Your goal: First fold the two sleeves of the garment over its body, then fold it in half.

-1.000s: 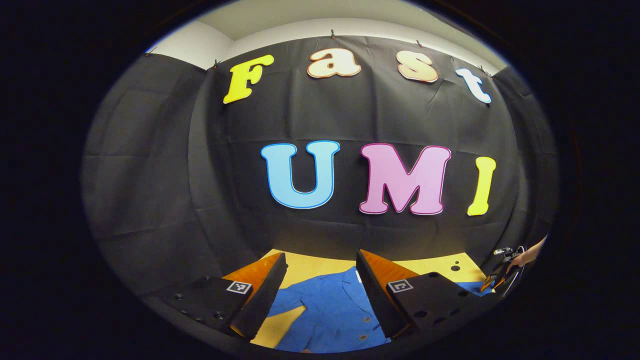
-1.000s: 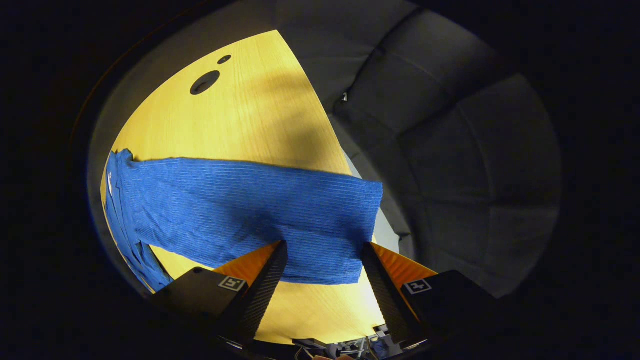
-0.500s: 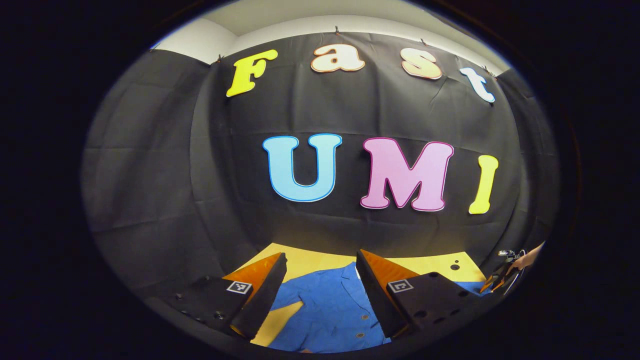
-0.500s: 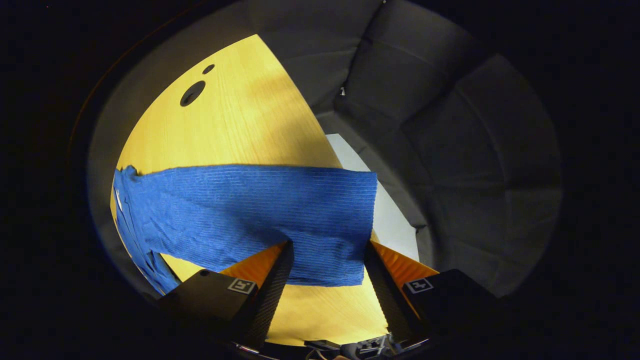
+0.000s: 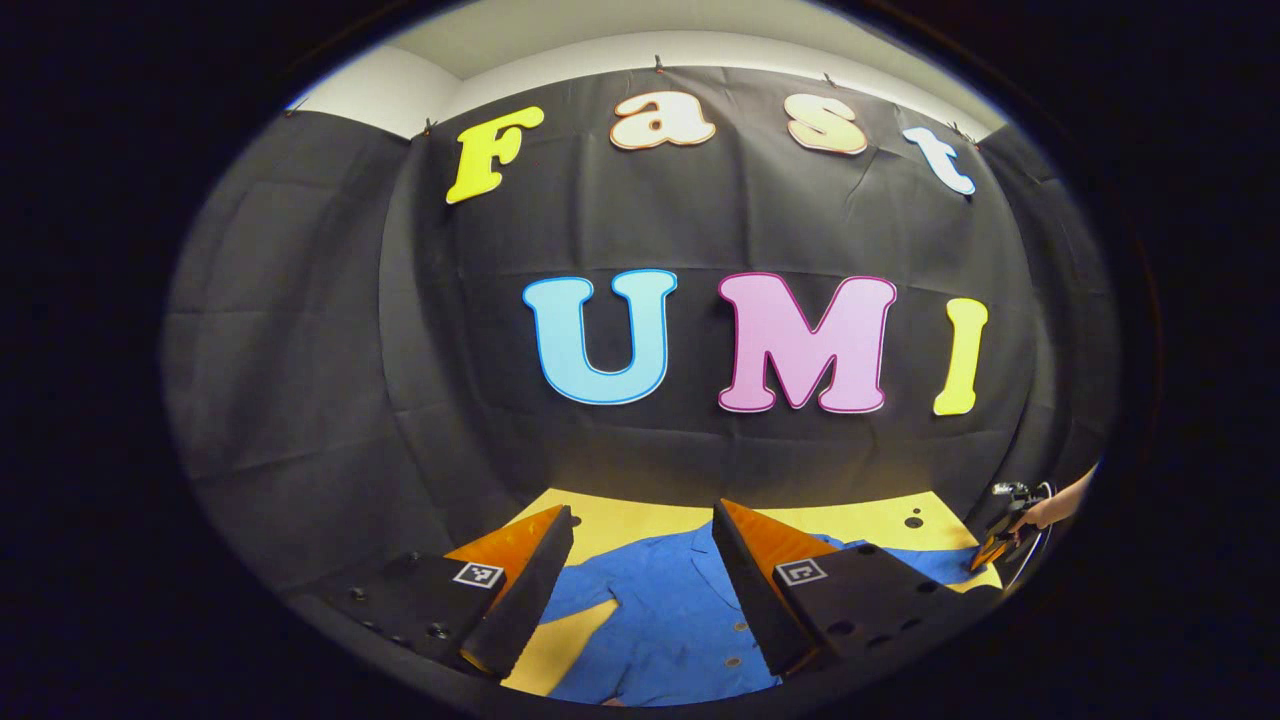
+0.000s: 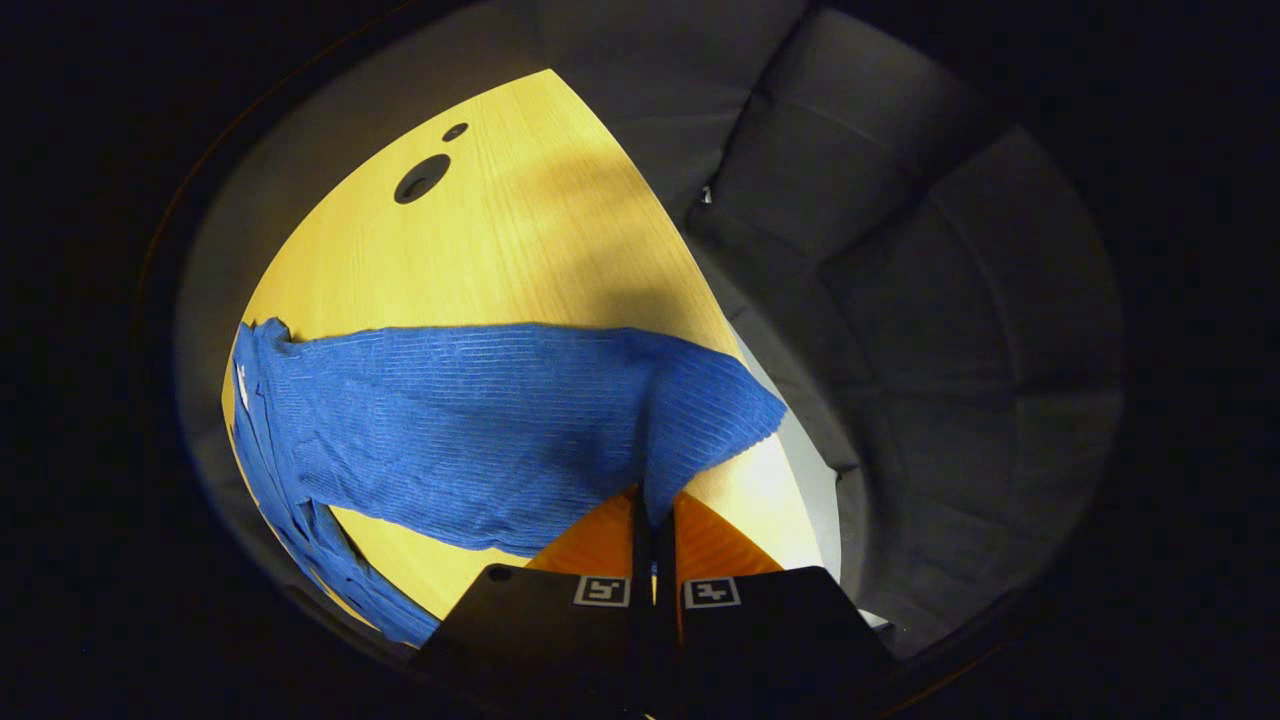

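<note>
Right gripper [image 6: 655, 500] at 6 o'clock of the right gripper view, fingers clenched together on the blue sleeve [image 6: 480, 420] near its cuff end. The cloth bunches and rises into the pinch; the cuff corner flares out toward 3 o'clock past the table edge. Sleeve runs from the pinch across toward 9 o'clock, lying flat on the yellow wooden table [image 6: 500, 230], where it meets the body of the garment [image 6: 290, 520], which trails down to 7 o'clock. Two dark round holes [image 6: 422, 178] in the tabletop at 11 o'clock. Black cloth wall [image 6: 900, 300] from 12 to 4 o'clock.

Left gripper [image 5: 640, 585] at 6 o'clock of the left gripper view, released, fingers wide apart, nothing between them, held above the table and aimed mostly at the black cloth wall [image 5: 300, 350]. Blue garment [image 5: 660, 620] shows through the gap between the fingers, spread on the yellow table [image 5: 620, 515], buttons visible down its front. One sleeve angles toward 7 o'clock with bare table beside it.

At 4 o'clock of that view, far off, the other gripper [image 5: 995, 548] sits at the table's far corner with a person's hand [image 5: 1045, 510] on it, blue cloth reaching to it. White ceiling strip [image 5: 560, 30] at 12 o'clock.
</note>
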The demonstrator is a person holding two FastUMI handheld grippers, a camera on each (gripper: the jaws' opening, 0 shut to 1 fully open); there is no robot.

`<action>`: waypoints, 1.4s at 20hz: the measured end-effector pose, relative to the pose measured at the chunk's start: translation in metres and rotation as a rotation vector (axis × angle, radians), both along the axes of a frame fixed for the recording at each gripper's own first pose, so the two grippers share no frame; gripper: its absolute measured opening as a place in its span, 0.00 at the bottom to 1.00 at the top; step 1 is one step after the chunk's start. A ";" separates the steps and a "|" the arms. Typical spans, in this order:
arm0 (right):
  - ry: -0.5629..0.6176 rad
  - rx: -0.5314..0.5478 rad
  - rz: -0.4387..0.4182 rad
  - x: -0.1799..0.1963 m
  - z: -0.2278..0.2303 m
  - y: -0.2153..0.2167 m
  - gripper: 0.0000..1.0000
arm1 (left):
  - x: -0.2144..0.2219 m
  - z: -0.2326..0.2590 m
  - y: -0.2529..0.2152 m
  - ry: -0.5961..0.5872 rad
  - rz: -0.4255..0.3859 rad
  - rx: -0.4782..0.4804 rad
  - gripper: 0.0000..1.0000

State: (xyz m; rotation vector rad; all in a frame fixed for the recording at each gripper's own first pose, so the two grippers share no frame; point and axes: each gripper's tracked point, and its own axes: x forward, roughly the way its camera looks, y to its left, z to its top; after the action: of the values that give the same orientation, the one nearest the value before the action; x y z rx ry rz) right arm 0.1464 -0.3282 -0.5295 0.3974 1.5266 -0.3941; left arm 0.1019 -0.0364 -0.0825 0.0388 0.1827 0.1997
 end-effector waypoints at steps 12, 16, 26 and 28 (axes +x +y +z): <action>-0.382 -0.065 0.094 0.113 0.192 0.112 0.05 | -0.035 -0.005 0.086 -0.027 0.001 -0.081 0.81; -0.538 0.012 0.096 0.167 0.264 0.215 0.04 | -0.051 -0.005 0.141 -0.044 0.040 -0.094 0.81; -0.519 0.123 0.421 0.209 0.232 0.544 0.04 | -0.120 -0.060 0.266 0.050 0.249 -0.129 0.81; -0.463 0.104 0.488 0.206 0.186 0.580 0.04 | -0.135 -0.073 0.285 0.082 0.291 -0.124 0.81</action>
State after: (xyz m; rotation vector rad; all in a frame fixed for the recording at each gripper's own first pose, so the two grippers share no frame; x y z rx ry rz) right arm 0.3524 0.2514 -0.3436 0.1675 1.1395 0.1561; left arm -0.0336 0.2482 -0.1555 -0.1038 0.2821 0.4774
